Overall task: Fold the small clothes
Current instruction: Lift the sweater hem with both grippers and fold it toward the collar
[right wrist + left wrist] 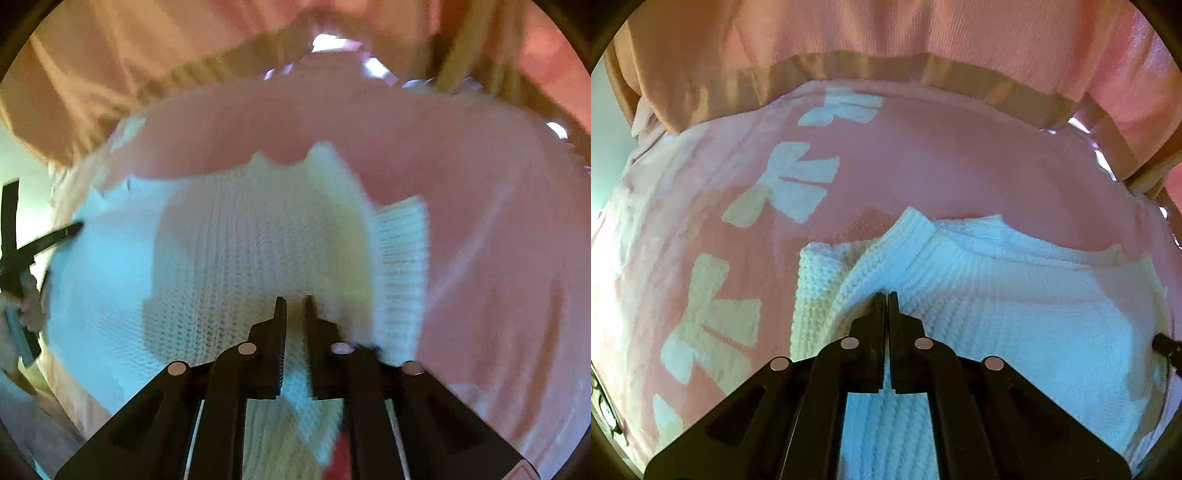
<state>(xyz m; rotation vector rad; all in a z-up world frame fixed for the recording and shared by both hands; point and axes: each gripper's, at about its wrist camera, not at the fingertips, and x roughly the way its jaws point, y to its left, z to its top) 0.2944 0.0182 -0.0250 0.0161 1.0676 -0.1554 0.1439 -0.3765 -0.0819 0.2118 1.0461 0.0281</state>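
A small white waffle-knit garment (1015, 295) lies on a pink blanket (916, 162) with pale bow shapes. My left gripper (887, 295) is shut on a raised fold of the white garment near its left edge. In the right wrist view the same white garment (240, 240) fills the middle. My right gripper (295, 301) is shut on a bunch of its fabric, which shows between the black fingers (280, 332). The tip of the right gripper shows at the right edge of the left wrist view (1165, 345). The left gripper shows at the left edge of the right wrist view (44, 240).
The person's pink top with a tan hem (886, 66) stands close behind the blanket's far edge. It also shows in the right wrist view (184, 62). The pink blanket (498, 240) spreads to the right of the garment.
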